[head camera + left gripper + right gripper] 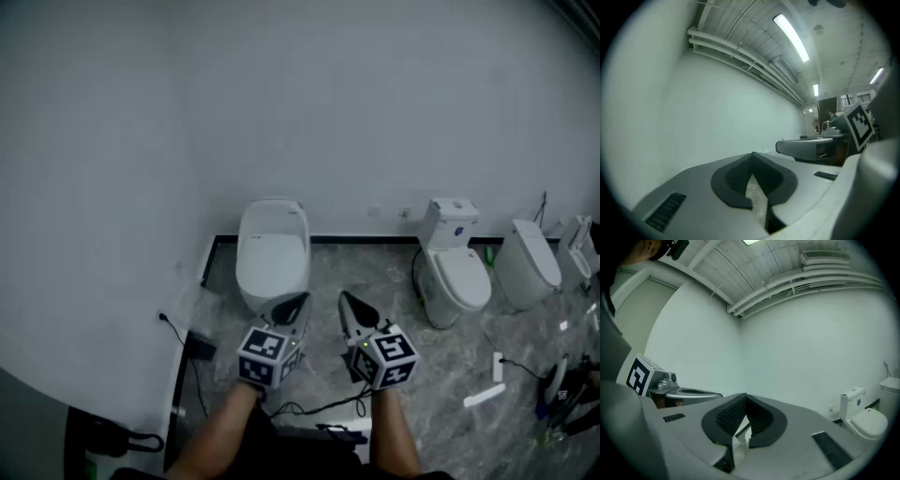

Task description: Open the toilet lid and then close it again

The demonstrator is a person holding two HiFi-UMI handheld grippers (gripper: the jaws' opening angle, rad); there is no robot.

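- Left hand-held gripper (292, 305) and right hand-held gripper (352, 307), both closed and empty, hover before the white ceramic toilet (274, 211).
- Its white oval lid (272, 258) lies shut; opening and closing both look yet to come.

Front of near toilet (272, 246) partly hid behind left gripper (294, 304); 4th toilet (582, 246) cut off at R edge.

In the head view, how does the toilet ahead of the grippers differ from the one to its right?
The left toilet is a smooth tankless shape; the right toilet has a boxy tank behind its seat. The left toilet stands by the side wall; the right toilet stands further along the back wall. Both are white with lids down.
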